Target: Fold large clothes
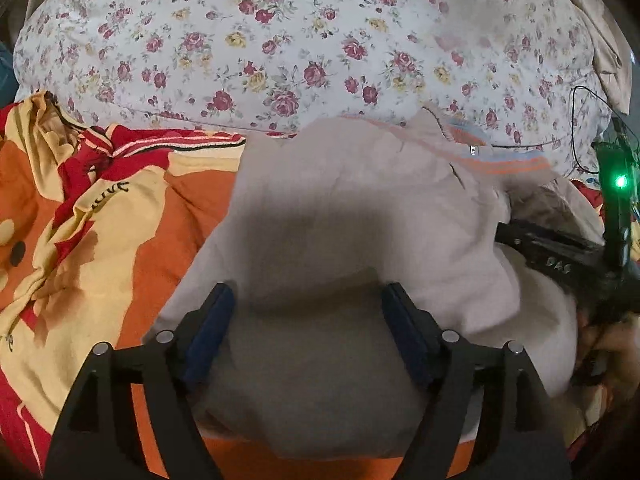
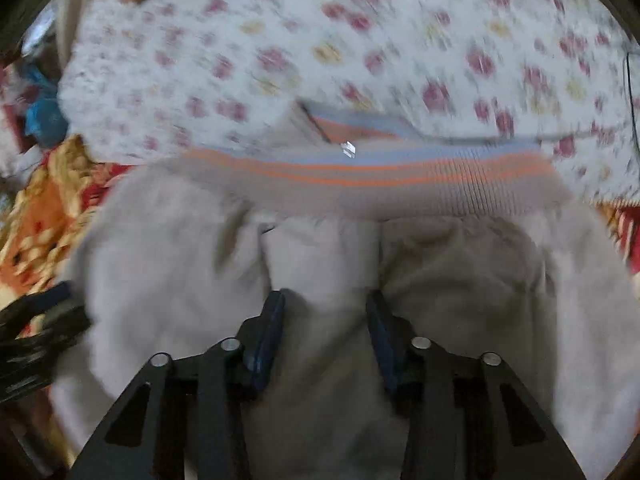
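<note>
A large beige garment (image 1: 340,208) lies rumpled on the bed, its ribbed hem (image 1: 500,160) striped orange and pale blue. My left gripper (image 1: 309,294) hovers over its near part, jaws wide open with nothing pinched. The other gripper's black body (image 1: 560,256) with a green light shows at the right edge. In the blurred right wrist view the same garment (image 2: 180,260) fills the lower half below the striped hem (image 2: 380,172). My right gripper (image 2: 325,298) stands partly open with a raised fold of cloth between its blue pads (image 2: 272,320); I see no firm pinch.
A white floral quilt (image 1: 280,40) bulges behind the garment. An orange, red and yellow cartoon sheet (image 1: 80,220) covers the bed at the left. A thin black cable (image 1: 574,128) loops at the far right. A blue object (image 2: 42,116) lies at the left edge.
</note>
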